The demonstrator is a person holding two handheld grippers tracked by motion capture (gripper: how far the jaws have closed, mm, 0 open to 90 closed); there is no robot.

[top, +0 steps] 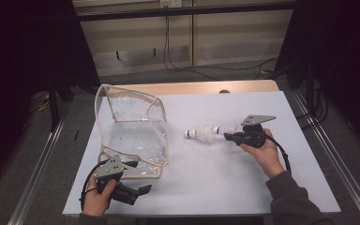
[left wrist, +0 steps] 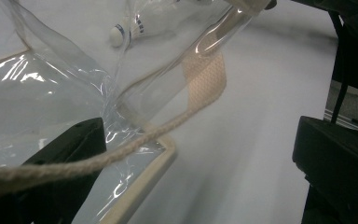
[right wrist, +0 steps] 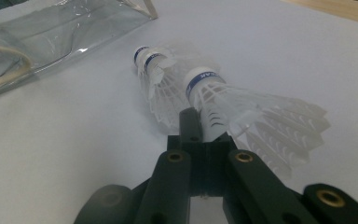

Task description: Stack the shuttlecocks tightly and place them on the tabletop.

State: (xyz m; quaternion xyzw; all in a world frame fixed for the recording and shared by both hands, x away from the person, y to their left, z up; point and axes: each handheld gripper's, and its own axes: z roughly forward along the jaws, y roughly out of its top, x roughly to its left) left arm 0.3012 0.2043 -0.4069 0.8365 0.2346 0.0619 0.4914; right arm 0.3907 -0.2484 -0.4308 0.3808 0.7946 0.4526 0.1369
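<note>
A clear plastic bag with beige trim stands open on the white table sheet. My left gripper sits at the bag's near corner, jaws wide apart. In the left gripper view, the bag's corner and its beige cord lie between the jaws of the left gripper, unpinched. My right gripper is shut on the feather skirt of a white shuttlecock, cork pointing away. A short stack of shuttlecocks lies just beyond it; the stack points at the bag.
The table's wooden far edge shows behind the sheet. Metal rails run along both sides of the table. Cables hang at the back wall. White sheet stretches between the two hands.
</note>
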